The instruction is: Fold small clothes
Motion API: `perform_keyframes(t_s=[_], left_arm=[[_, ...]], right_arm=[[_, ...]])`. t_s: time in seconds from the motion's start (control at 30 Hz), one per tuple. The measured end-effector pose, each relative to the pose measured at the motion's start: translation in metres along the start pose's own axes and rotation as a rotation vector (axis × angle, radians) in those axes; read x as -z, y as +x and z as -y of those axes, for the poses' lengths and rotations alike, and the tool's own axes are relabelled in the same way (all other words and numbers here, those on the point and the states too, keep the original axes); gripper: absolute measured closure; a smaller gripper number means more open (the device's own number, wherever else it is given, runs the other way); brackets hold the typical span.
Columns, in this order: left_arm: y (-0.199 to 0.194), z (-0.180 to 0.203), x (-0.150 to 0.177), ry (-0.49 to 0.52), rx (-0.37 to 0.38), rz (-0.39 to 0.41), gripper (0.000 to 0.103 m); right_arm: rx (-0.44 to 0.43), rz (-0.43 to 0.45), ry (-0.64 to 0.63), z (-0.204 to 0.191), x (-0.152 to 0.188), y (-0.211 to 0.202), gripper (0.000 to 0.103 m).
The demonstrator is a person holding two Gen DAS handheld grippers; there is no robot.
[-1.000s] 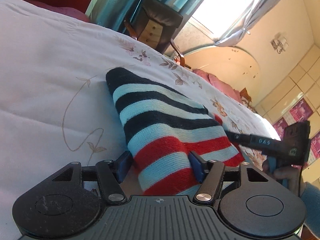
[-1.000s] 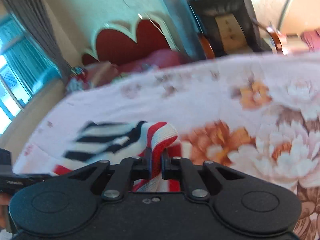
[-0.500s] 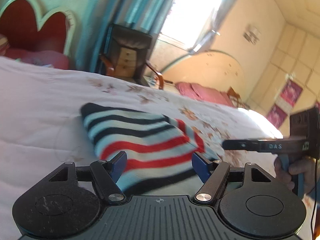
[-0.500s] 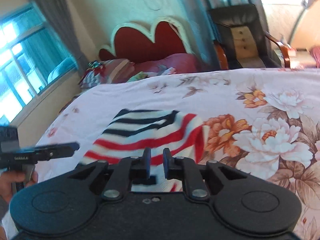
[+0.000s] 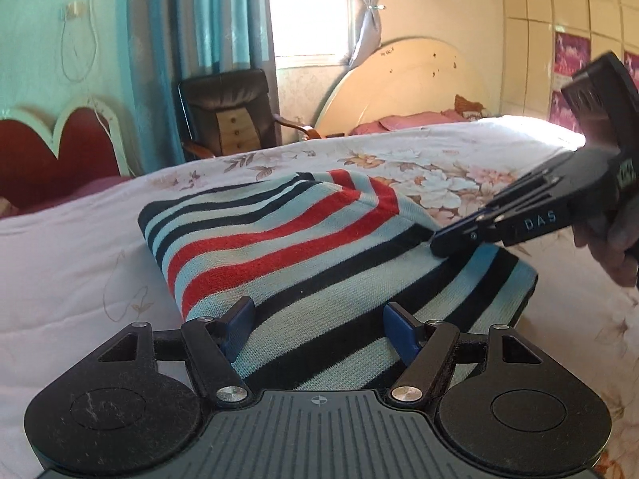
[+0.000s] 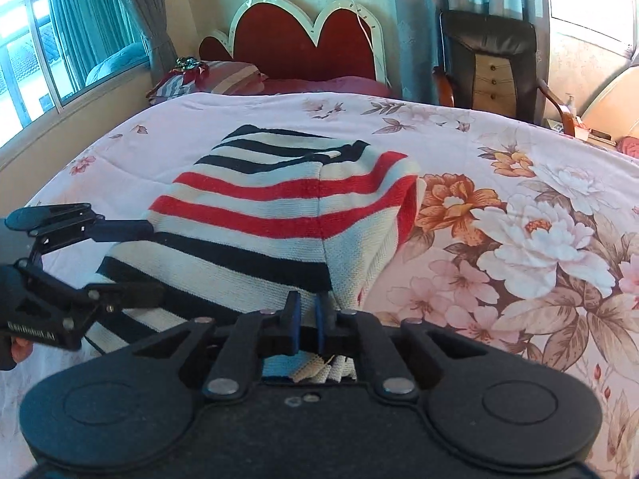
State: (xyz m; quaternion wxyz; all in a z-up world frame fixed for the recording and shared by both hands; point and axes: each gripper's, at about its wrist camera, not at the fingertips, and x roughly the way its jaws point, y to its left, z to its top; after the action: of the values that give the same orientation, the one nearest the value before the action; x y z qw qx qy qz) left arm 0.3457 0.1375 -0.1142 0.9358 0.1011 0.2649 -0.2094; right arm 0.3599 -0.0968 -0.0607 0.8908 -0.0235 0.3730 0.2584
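A small knitted garment (image 5: pixel 303 247) with pale blue, black and red stripes lies folded on the floral bedspread (image 5: pixel 80 239). My left gripper (image 5: pixel 319 325) is open, its blue pads on either side of the garment's near edge. My right gripper (image 6: pixel 306 315) is shut on the garment's (image 6: pixel 255 215) near edge, with bunched fabric behind its pads. In the left wrist view the right gripper (image 5: pixel 435 245) touches the garment's right side. In the right wrist view the left gripper (image 6: pixel 147 263) sits open at the garment's left edge.
The bed's red heart-shaped headboard (image 6: pixel 303 44) and pillows (image 6: pixel 207 80) are at the far end. A dark armchair (image 6: pixel 491 64) stands beside the bed by curtained windows. A second bed with a cream headboard (image 5: pixel 403 84) lies beyond.
The garment has been brought over and now lies doubled and flatter on the bed. Both grippers swung round toward the headboard. The left gripper stayed open, the right stayed shut.
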Motion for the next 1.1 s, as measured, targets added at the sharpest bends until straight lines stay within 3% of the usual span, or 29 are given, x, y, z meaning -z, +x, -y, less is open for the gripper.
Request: perform_keyframes(t_s=[0.1, 0.2, 0.23, 0.3, 0.37, 0.43, 0.5, 0.53, 0.67, 0.77, 0.83, 0.87, 0.9, 1.03, 1.1], left_arm=[[-0.017, 0.000, -0.002, -0.013, -0.024, 0.014, 0.032], [-0.041, 0.000, 0.002, -0.064, -0.032, 0.039, 0.032], [-0.042, 0.000, 0.005, -0.085, -0.030, 0.021, 0.032], [-0.040, 0.007, 0.016, -0.075, -0.072, -0.017, 0.032], [-0.039, 0.010, 0.024, -0.113, -0.107, -0.063, 0.032], [-0.038, 0.008, 0.036, -0.180, -0.124, -0.092, 0.032], [-0.040, 0.004, 0.049, -0.268, -0.125, -0.088, 0.032], [-0.042, 0.002, 0.054, -0.304, -0.129, -0.087, 0.032], [-0.055, 0.017, 0.064, -0.284, -0.210, -0.119, 0.031], [-0.081, 0.033, 0.070, -0.292, -0.217, -0.126, 0.031], [-0.103, 0.048, 0.067, -0.298, -0.238, -0.132, 0.023], [-0.118, 0.060, 0.061, -0.297, -0.256, -0.128, 0.005], [-0.133, 0.071, 0.057, -0.289, -0.271, -0.100, 0.000], [-0.183, 0.112, 0.040, -0.289, -0.286, -0.026, 0.000], [-0.204, 0.126, 0.033, -0.323, -0.283, -0.002, 0.000]], right_arm=[[0.012, 0.002, -0.016, -0.001, 0.002, -0.005, 0.098], [0.015, 0.031, -0.078, -0.017, 0.001, -0.028, 0.077], [0.002, 0.047, -0.100, -0.023, 0.003, -0.034, 0.075], [-0.016, 0.018, -0.123, -0.030, 0.010, -0.035, 0.082], [0.034, -0.035, -0.164, -0.032, 0.023, -0.026, 0.089], [0.062, -0.042, -0.169, -0.029, 0.038, -0.024, 0.089], [0.067, -0.025, -0.140, -0.026, 0.048, -0.028, 0.079], [0.062, -0.021, -0.116, -0.024, 0.050, -0.028, 0.080], [0.053, -0.015, -0.054, -0.021, 0.054, -0.031, 0.079], [0.040, -0.047, 0.025, -0.015, 0.057, -0.048, 0.067], [0.048, -0.049, 0.038, -0.017, 0.066, -0.073, 0.060], [0.059, -0.034, 0.034, -0.020, 0.072, -0.087, 0.040], [0.071, -0.019, 0.033, -0.023, 0.079, -0.103, 0.022], [0.077, 0.052, 0.107, -0.031, 0.096, -0.168, 0.004], [0.097, 0.082, 0.141, -0.038, 0.101, -0.200, 0.001]])
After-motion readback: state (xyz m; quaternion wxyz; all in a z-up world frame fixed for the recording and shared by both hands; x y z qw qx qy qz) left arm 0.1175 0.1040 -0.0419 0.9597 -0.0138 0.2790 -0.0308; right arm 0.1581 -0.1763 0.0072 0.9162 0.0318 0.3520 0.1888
